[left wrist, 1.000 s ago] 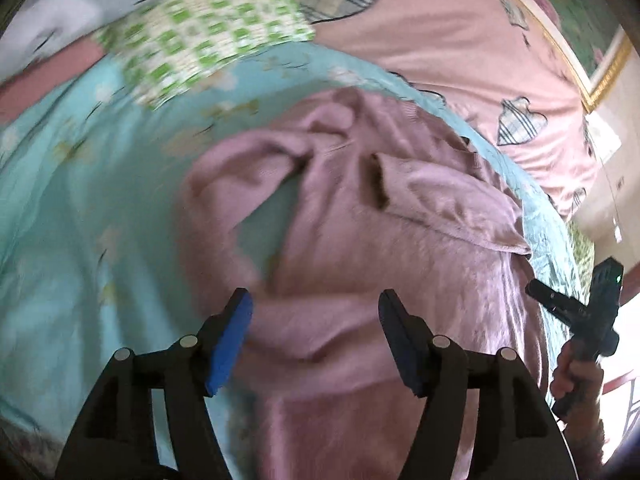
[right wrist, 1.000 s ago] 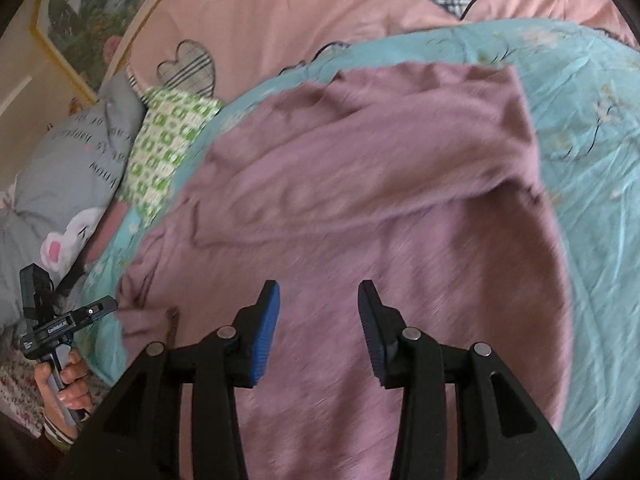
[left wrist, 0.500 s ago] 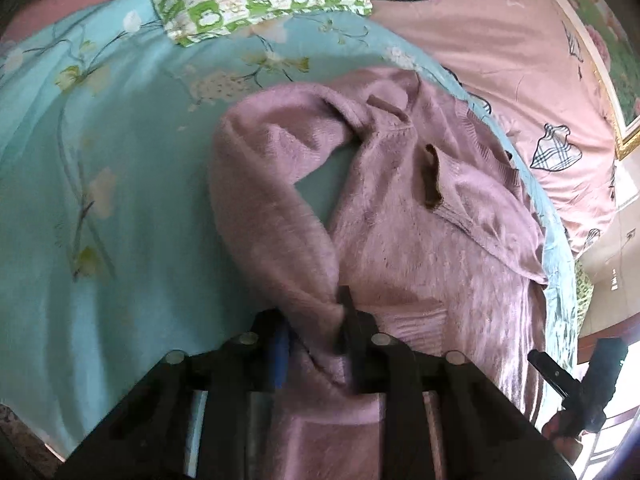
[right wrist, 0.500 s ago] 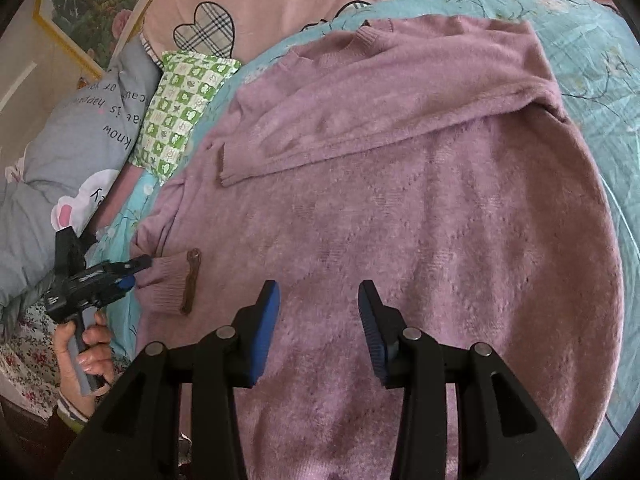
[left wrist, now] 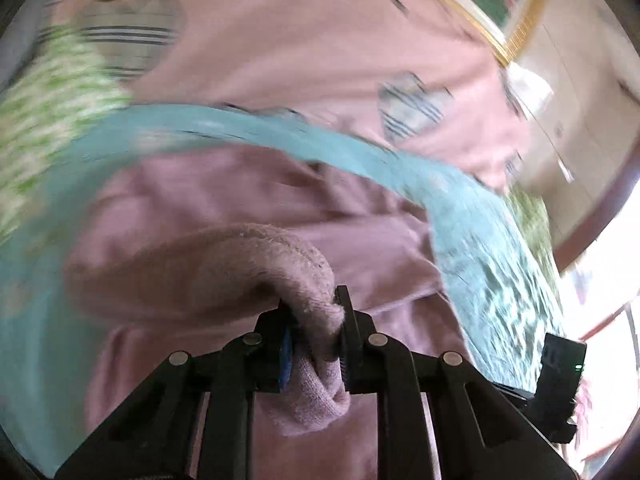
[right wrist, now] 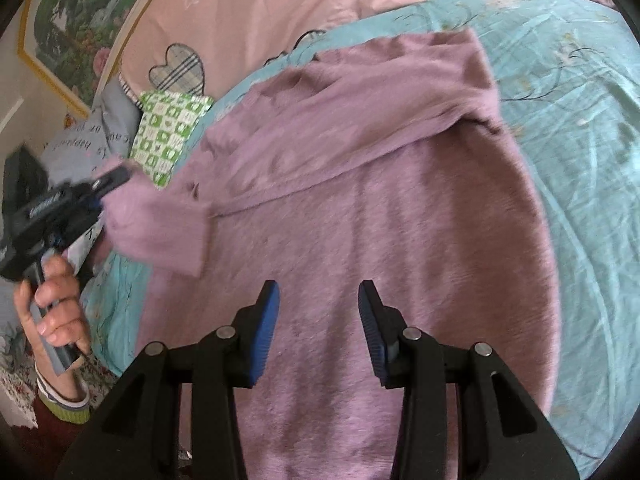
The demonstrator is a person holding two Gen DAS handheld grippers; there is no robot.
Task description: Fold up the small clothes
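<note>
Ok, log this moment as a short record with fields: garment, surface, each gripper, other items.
garment: mauve knit sweater, front down the middle, one sleeve folded across the chest
surface: teal floral sheet
left gripper: jaws clamped on the other sleeve's cuff, sleeve lifted off the sheet
right gripper: jaws apart, nothing between them, over the sweater's body
other items: green checked pillow, pink heart-print bedding

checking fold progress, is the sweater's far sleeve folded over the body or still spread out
Folded over: on the purple sweater, the sleeve lies diagonally across the chest in the right wrist view.
</note>
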